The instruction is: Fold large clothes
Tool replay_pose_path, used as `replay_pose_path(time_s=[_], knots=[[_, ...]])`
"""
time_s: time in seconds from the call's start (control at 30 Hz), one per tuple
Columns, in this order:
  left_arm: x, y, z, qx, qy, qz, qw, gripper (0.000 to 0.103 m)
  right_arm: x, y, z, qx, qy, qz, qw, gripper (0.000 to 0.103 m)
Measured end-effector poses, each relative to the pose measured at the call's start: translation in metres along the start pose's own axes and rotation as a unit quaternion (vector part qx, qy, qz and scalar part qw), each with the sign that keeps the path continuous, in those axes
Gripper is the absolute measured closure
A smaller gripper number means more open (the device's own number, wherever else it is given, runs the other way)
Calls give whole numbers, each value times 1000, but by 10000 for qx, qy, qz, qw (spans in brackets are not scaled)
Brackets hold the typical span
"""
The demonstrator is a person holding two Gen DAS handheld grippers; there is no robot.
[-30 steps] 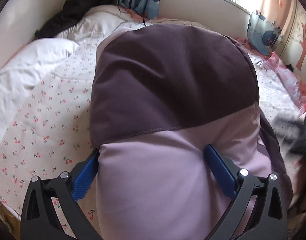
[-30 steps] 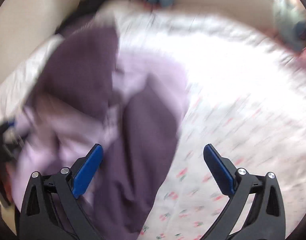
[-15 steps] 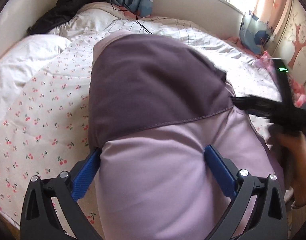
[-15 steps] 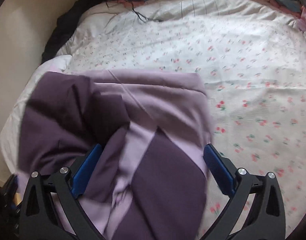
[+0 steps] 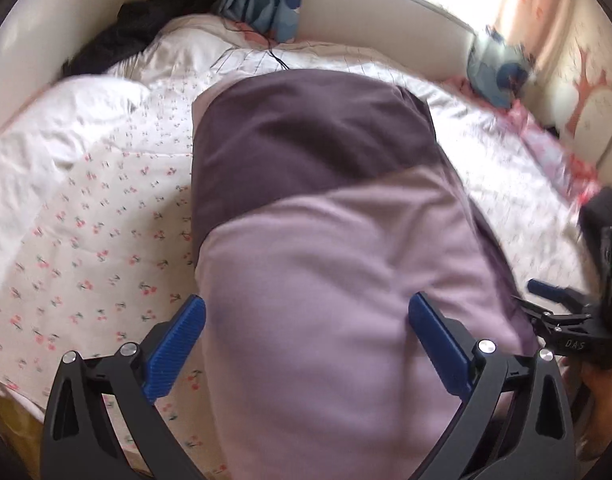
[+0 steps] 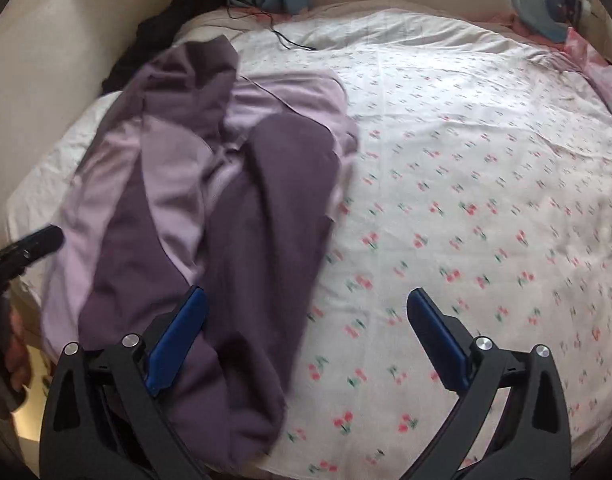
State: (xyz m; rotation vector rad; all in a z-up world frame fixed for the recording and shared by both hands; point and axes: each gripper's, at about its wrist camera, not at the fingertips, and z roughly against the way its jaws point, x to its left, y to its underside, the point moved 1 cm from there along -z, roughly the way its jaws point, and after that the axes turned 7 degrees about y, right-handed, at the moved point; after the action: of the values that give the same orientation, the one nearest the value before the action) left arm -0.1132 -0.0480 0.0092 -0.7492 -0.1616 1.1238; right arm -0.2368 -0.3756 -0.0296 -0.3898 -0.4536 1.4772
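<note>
Purple garment (image 5: pixel 326 240) fills the spread left claw (image 5: pixel 306 332).

Right side pulled clear of the garment

My right gripper (image 6: pixel 306 340) has backed off the purple garment (image 6: pixel 210 208); cherry-print sheet (image 6: pixel 486 200) now shows between its spread fingers.

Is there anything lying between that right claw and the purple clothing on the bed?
Nothing visible. The right claw hangs open over the purple garment, one finger already above the fabric. Only cherry-print bedding lies beside it.
</note>
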Motion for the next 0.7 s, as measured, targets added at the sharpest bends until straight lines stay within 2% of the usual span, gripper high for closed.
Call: replay_pose_path(time_s=[0.07, 0.1, 0.17, 0.23, 0.37, 0.43, 0.47, 0.53, 0.6, 0.67, 0.7], knots=[[-5, 8, -15, 213, -83, -145, 9996, 6, 9, 15, -27, 408, 130, 407, 9983, 6], [-10, 11, -17, 183, -210, -311, 9991, 5, 5, 19, -33, 506, 42, 357, 9981, 6], [-9, 10, -16, 180, -202, -198, 9994, 6, -2, 15, -26, 603, -94, 253, 9978, 6], [-3, 9, -14, 219, -118, -10, 9997, 6, -6, 9, -13, 490, -68, 215, 9985, 6], [4, 11, -15, 188, -97, 79, 9997, 5, -7, 5, 28, -284, -175, -133, 9994, 6], [2, 12, -15, 160, -116, 64, 9998, 6, 1, 8, 18, -137, -179, 6, 9997, 6], [0, 12, -15, 184, -120, 19, 9998, 6, 6, 12, 2, 162, -182, 193, 9995, 6], [-5, 11, -9, 248, -85, -152, 9995, 6, -4, 14, 0, 358, -419, 4, 9985, 6], [0, 5, 5, 132, 39, -185, 9997, 6, -24, 8, 7, 281, -625, -438, 9967, 6], [17, -4, 21, -130, 222, 80, 9996, 6, -41, -3, 17, 112, -820, -704, 9941, 6], [33, -12, 26, -206, 403, 397, 9982, 6, -47, -14, 19, 72, -1040, -845, 9910, 6]])
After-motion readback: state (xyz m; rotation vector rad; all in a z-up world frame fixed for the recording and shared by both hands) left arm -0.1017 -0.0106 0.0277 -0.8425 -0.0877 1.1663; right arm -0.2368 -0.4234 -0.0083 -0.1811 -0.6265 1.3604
